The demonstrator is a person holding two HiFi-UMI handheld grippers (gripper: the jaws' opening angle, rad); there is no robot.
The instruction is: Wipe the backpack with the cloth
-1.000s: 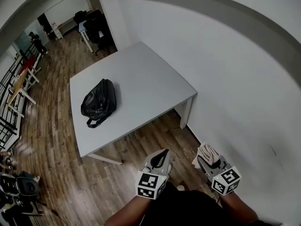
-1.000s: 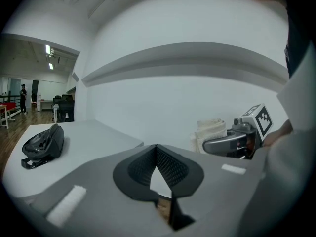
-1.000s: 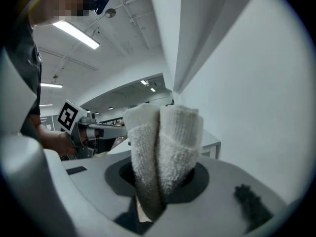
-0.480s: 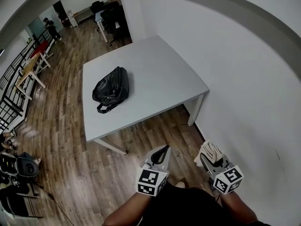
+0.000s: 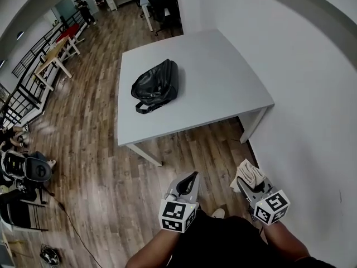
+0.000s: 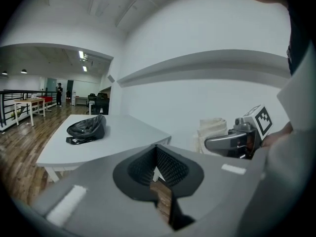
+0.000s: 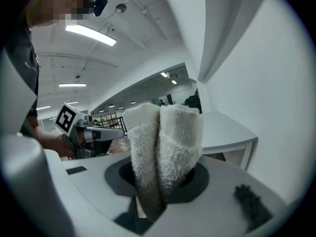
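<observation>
Approach stage. Right gripper (image 7: 160,181) clamped on folded cloth (image 7: 163,137); left gripper (image 6: 157,169) jaws together, empty. Backpack (image 5: 157,85) on surface (image 5: 223,88), well ahead of both grippers. Next: close distance, lay cloth on backpack.

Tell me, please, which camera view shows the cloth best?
The right gripper view: the cloth fills its middle, folded and pinched between the right gripper's jaws, its towelling texture plain. The head view shows only a small pale bundle at that gripper's tip; the left gripper view shows it small, at the right.
</observation>
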